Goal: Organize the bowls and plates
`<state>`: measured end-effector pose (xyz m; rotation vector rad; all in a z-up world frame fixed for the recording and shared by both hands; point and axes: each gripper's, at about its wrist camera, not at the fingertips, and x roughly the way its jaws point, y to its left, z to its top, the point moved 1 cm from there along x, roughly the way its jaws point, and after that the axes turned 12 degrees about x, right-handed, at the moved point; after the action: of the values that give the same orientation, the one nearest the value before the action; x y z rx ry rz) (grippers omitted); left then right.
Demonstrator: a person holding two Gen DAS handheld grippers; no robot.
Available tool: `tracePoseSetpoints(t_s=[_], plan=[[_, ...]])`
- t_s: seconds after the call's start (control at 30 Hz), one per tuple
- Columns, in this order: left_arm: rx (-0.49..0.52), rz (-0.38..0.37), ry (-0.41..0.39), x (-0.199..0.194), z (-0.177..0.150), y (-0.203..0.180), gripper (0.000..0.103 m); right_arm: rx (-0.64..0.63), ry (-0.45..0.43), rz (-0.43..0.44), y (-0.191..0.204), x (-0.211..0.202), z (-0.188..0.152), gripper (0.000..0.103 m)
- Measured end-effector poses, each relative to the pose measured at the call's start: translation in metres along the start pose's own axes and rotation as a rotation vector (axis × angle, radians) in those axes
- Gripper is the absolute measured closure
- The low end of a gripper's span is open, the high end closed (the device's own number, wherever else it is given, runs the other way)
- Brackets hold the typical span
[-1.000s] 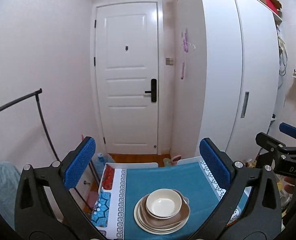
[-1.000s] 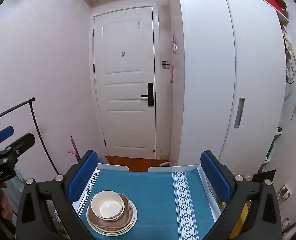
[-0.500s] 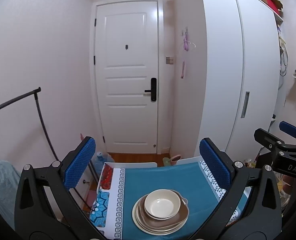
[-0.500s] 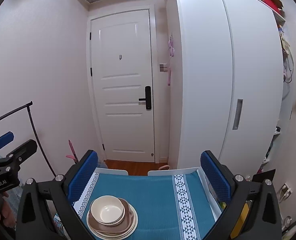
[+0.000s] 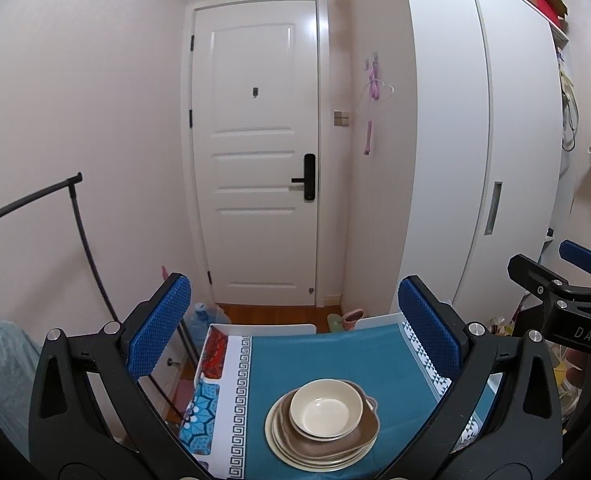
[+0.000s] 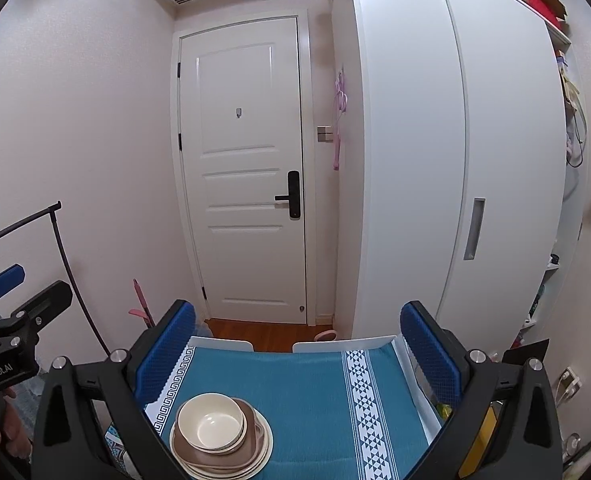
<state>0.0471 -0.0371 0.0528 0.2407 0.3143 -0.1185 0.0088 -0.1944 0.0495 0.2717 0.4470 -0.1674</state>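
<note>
Both the left gripper (image 5: pixel 294 334) and right gripper (image 6: pixel 298 354) hang wide and empty above the table (image 5: pixel 335 356), because the bowl (image 5: pixel 326 408) sits nested on the plates (image 5: pixel 291 446).

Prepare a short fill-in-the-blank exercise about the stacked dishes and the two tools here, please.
1. The cream bowl sits on a ____ dish.
2. The stack rests on a ____ tablecloth.
3. The left tool and right tool both stand ____.
4. The door behind the table is ____.

Missing words: brown; teal; open; closed
</note>
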Motion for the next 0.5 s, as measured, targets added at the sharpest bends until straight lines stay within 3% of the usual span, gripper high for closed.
tracePoseSetpoints(t_s=[0.5], plan=[[-0.002,0.01,-0.001,0.0038,-0.0001,0.0037,0.0,-0.002,0.0,-0.003,0.0006,0.0011,-0.0005,0.001]])
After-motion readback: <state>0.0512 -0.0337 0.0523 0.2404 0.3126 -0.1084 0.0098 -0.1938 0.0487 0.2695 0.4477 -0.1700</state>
